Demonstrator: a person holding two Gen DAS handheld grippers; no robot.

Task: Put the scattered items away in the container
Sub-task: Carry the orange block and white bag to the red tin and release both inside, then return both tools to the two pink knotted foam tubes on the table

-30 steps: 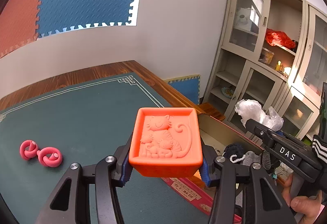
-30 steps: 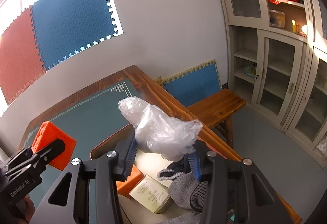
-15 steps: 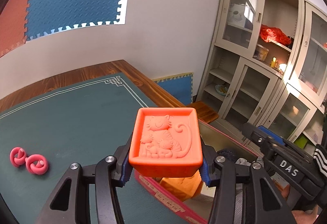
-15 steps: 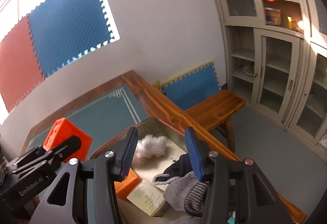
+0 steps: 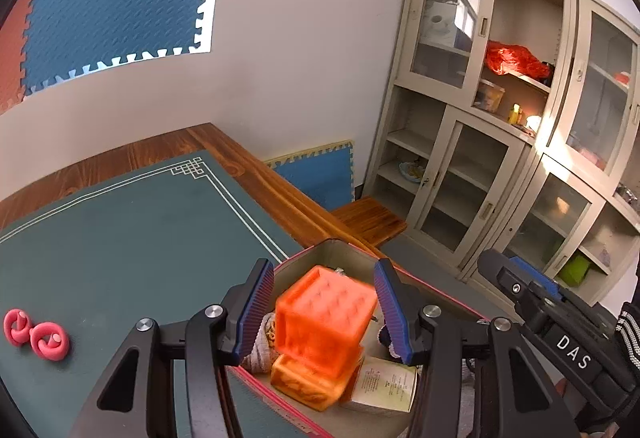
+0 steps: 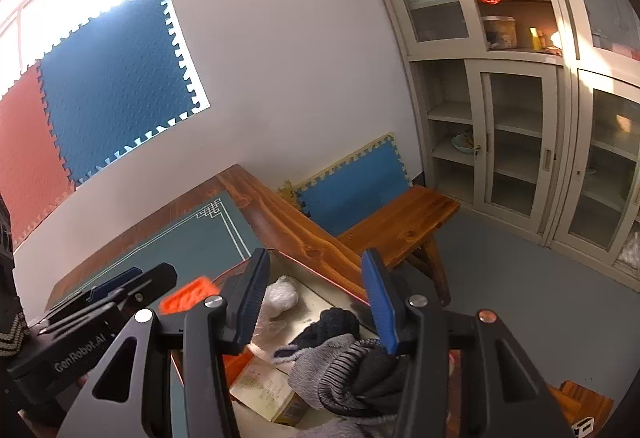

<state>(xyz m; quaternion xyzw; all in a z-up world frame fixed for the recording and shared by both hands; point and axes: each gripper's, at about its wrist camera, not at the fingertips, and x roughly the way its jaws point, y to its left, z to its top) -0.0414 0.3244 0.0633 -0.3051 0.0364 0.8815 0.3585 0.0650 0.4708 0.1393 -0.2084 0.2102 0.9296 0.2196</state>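
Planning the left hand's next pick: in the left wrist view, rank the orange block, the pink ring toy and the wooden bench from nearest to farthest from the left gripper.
1. Orange block: between the open fingers of the left gripper, untouched, blurred, over the box.
2. Pink ring toy: far left on the green mat.
3. Wooden bench: beyond the table edge, by the cabinets.
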